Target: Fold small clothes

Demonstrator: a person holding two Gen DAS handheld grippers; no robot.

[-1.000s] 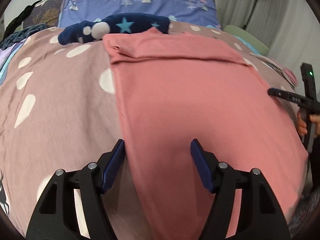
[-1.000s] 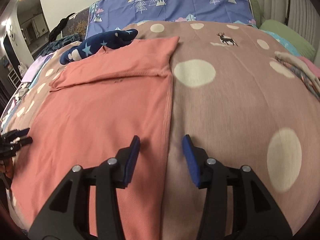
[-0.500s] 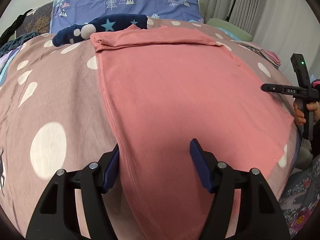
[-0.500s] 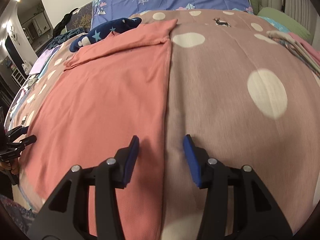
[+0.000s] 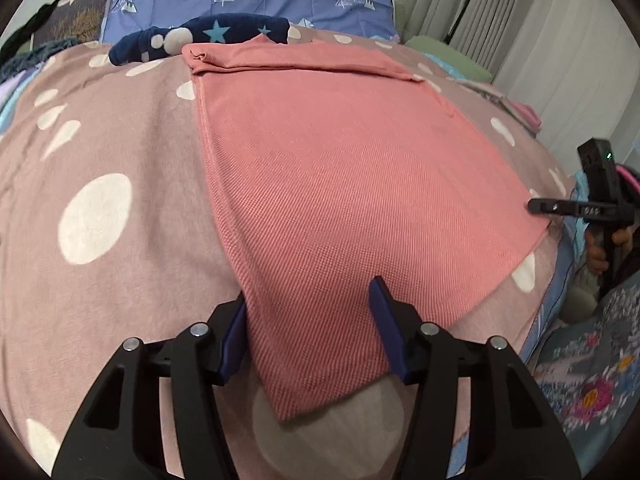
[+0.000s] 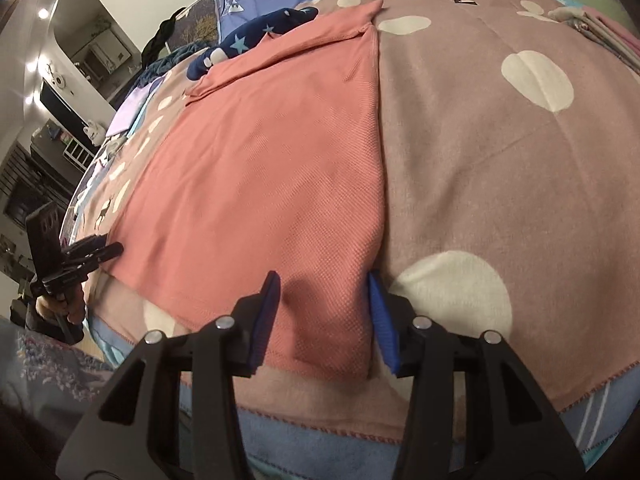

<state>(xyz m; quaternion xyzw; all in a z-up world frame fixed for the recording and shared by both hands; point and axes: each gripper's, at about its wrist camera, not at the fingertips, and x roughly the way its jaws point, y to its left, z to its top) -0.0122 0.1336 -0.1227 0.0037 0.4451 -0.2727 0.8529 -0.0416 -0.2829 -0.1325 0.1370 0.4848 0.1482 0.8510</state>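
the pink shirt (image 5: 352, 184) lies flat on our spotted blanket (image 5: 100, 184), its far end already turned over into a narrow band; we judge the sleeves done and the main bottom-up fold not yet made. our left gripper (image 5: 312, 320) is spread wide, straddling the shirt's near left corner without pinching it. our right gripper (image 6: 324, 312) is likewise wide apart around the near right corner, its right pad at the shirt's edge. neither grasps cloth. a navy star garment (image 5: 208, 36) waits beyond.
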